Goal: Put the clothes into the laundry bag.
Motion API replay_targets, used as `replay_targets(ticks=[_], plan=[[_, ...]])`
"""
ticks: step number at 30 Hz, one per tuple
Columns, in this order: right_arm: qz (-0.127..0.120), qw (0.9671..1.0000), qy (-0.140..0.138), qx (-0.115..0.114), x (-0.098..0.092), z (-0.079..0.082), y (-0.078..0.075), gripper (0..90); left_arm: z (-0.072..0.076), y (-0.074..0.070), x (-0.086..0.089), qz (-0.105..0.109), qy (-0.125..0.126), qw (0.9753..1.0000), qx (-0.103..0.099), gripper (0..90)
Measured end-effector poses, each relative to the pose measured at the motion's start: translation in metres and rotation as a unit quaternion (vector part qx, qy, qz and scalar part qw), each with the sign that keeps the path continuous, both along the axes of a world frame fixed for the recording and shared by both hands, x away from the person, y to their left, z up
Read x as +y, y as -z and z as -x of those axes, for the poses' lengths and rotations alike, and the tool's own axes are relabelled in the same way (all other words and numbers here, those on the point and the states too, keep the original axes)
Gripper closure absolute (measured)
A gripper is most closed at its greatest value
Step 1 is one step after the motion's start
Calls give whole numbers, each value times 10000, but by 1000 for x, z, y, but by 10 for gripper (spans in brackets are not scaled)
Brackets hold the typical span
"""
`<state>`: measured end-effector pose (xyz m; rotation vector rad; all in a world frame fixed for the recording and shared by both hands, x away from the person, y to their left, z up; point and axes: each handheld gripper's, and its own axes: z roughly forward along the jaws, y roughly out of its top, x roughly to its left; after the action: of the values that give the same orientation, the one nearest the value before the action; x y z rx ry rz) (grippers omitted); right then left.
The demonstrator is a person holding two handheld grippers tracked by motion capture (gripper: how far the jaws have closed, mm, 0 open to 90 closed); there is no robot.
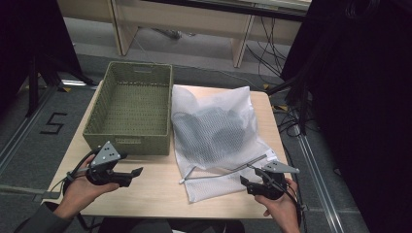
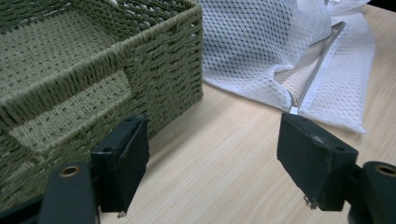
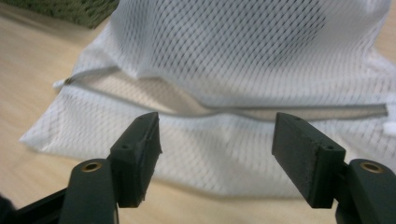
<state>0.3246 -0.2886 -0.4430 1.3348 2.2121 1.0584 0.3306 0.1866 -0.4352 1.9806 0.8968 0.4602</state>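
White mesh laundry bag (image 1: pixel 214 133) lies on the right half of the table (image 1: pixel 155 191), touching the green woven basket (image 1: pixel 131 107) on its left; dark clothing inside. Zipper (image 1: pixel 226 171) runs along the near edge, long axis roughly left to right, partly undone. Right gripper (image 1: pixel 255 184) is nearer, just short of the zipper line, jaws wide apart, holding nothing. Left gripper (image 1: pixel 131 174) hovers by the basket's near corner, jaws likewise spread, empty, aimed at the zipper's left end (image 2: pixel 293 108).

white mesh laundry bag (image 1: pixel 214 131) | flat on table | grey zipper seemingly open | dark clothing inside
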Motion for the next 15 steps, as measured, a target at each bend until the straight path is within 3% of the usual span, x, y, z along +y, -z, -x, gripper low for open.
replay_targets(ticks=[6, 7, 9, 11, 13, 15], plan=[[78, 9997, -164, 141, 2, 12, 7, 316, 8, 3, -6, -57, 22, 9999, 129, 200], [53, 9996, -88, 246, 3, 14, 7, 314, 8, 2, -5, -183, 115, 9997, 137, 197], [219, 9995, -161, 165, 1, 12, 7, 314, 8, 3, -8, -143, 90, 9998, 122, 194], [97, 9997, -102, 211, 2, 12, 9, 314, 8, 4, -8, -102, 50, 9998, 149, 185], [119, 9996, -96, 222, 1, 12, 9, 314, 7, 3, -6, -171, 79, 9997, 151, 184], [175, 9996, -170, 113, -1, 10, 9, 314, 6, 3, -7, -106, 92, 9998, 150, 182]])
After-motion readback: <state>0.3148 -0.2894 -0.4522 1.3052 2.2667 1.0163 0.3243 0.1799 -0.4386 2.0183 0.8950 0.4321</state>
